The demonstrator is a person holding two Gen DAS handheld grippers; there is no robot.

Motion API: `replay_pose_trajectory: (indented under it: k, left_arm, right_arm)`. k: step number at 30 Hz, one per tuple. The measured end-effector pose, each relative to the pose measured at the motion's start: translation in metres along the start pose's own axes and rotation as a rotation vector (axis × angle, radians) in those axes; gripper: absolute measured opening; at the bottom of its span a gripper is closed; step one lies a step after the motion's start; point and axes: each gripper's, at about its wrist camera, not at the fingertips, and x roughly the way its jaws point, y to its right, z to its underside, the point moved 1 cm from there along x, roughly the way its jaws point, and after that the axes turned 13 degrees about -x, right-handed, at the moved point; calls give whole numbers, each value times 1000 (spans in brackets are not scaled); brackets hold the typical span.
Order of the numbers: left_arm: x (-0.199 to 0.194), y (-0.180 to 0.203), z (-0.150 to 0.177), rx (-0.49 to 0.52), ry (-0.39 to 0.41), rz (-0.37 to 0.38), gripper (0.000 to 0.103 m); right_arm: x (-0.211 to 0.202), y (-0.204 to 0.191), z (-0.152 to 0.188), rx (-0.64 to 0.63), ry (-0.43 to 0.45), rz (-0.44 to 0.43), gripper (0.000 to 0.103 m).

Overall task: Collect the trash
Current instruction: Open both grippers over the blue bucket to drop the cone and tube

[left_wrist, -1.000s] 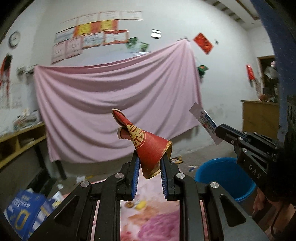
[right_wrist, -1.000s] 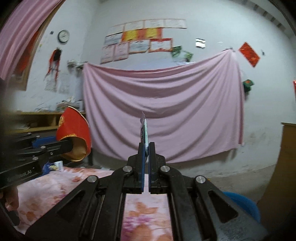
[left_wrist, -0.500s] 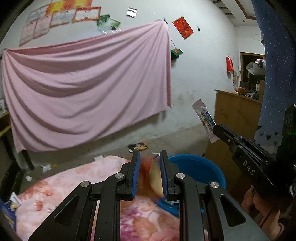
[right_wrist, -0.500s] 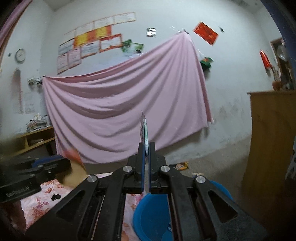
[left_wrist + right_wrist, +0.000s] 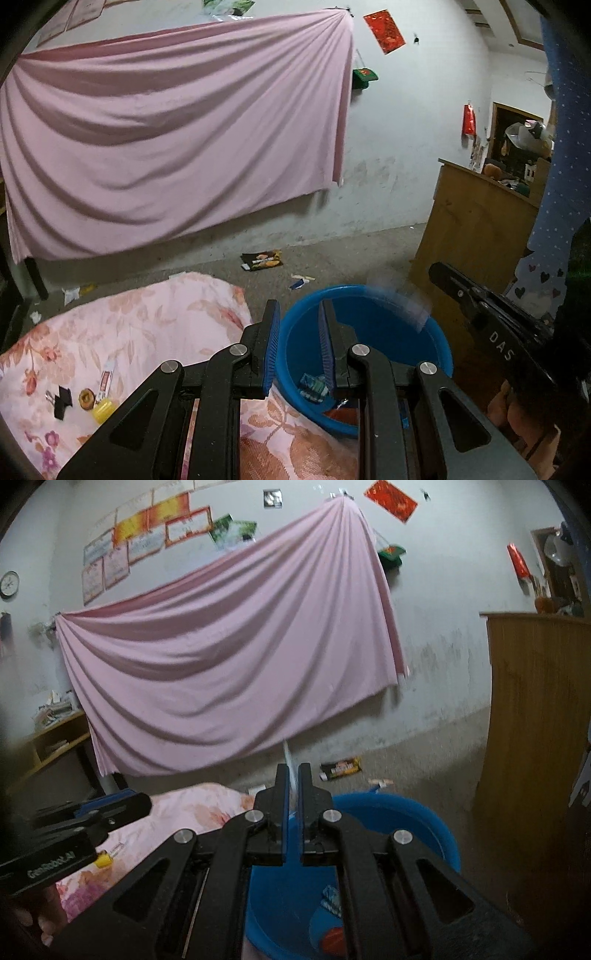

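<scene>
A blue plastic basin [image 5: 439, 354] stands on the floor beside the bed; it also shows in the right wrist view [image 5: 439, 834]. It holds a red wrapper [image 5: 341, 412] and a small blue packet [image 5: 313, 386]. My left gripper [image 5: 298, 325] is open and empty above the basin's left rim. My right gripper [image 5: 293, 779] is slightly open above the basin, and the white sachet [image 5: 290, 771] is slipping out between its pads. The sachet shows as a blur [image 5: 406, 302] over the basin in the left wrist view.
A floral pink bedspread [image 5: 147, 325] lies left of the basin, with a binder clip [image 5: 62, 400], a yellow cap [image 5: 103, 409] and a small wrapper [image 5: 107, 378] on it. A wooden cabinet [image 5: 472, 240] stands right. Litter [image 5: 264, 260] lies on the concrete floor.
My left gripper opened and dropped the red wrapper into the basin. Both grippers tilted down over the basin. My right gripper loosened and the sachet is falling.
</scene>
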Motion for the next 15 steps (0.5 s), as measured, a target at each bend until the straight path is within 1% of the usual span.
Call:
replay_pose_trajectory:
  k: [3,6,8,11,13,15]
  left_arm:
    - [-1,-5,3,-9,-1,-15,19]
    - [-7,-11,5,-28,2,-20,23]
    - [-14,-12,8,-35,15,-24,31]
    - [-24,-18,6,-46,33,-31,35]
    - [-30,-22,5,-55,47,-44,40]
    - [-39,-29,3,-74,67,-52,49]
  right_arm:
    - [2,1,2,5,-16,2,35]
    - [3,1,2,1,-18,2,45]
    - [2,0,2,-3,-14,2,56]
    - [-1,-3,1,-5,-3,0,60]
    - [-4,-6,-1,-7,16,-4,65]
    - [-7,-8,-5,-10,38,-11,70]
